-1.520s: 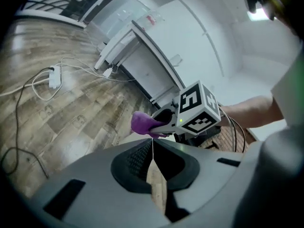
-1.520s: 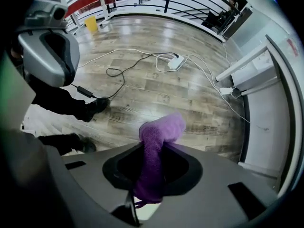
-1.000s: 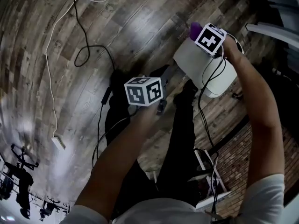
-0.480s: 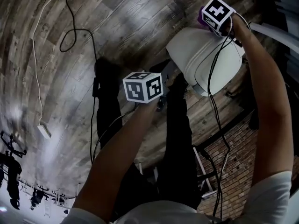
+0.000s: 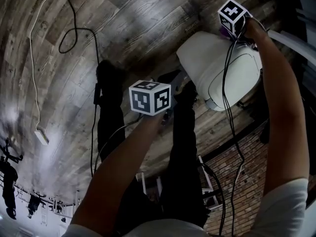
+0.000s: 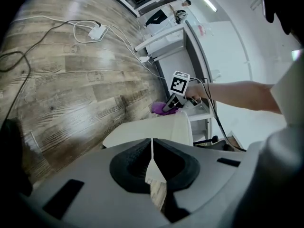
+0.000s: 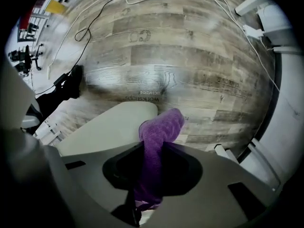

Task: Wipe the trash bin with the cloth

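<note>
Purple cloth [image 7: 160,132], pinched in our right tool [image 7: 153,161], meets the bin [image 5: 212,68] edge; our left tool [image 6: 152,152] is pressed together, empty, and we judge most wiping remains.

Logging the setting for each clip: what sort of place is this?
Probably an indoor studio or lab room: a wood-plank floor, an adapter with trailing cables on it, and tripod-like stands at the edge.
</note>
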The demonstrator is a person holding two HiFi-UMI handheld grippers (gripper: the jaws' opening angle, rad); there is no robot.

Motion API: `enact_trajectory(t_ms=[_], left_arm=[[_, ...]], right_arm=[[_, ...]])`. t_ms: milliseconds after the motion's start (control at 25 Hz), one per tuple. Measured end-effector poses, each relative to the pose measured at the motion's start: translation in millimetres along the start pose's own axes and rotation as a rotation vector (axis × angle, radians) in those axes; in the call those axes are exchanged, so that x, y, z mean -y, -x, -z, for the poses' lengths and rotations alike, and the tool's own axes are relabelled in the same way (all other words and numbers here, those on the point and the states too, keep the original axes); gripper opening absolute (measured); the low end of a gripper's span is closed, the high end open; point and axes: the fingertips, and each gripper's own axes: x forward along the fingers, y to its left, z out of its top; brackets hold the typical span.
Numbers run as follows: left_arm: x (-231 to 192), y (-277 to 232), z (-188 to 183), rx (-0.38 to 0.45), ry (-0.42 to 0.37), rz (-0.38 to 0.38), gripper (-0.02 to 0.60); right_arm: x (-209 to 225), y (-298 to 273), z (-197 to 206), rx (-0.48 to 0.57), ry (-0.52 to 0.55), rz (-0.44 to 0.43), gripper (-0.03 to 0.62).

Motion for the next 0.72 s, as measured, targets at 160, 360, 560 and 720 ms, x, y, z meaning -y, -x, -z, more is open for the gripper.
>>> enact_trajectory(t_ms=[160,360,560,720], left_arm=[[-2.0,-4.5,0.6,-0.009,0.004,0.0,0.003],[1.3,-11.4,-0.2,-0.015,-0.003,0.007,0.003],[3.6,-16.7,1.5,-0.022,-0.009,0.012,0.003],[1.5,-22.3,6.0,-0.034,-0.006,0.012,0.003]], right_arm=[[-8.9,-10.1,1.8,-0.026,-0.029,-0.06,0.097],[-19.0,-10.9,-2.8,-0.005,-0.075,-0.142,0.097],[6.9,-15.3,5.0,0.002,-0.083,-0.077,0.097],[16.2,-27.6,18.0,-0.048,-0.115,-0.055,0.097]])
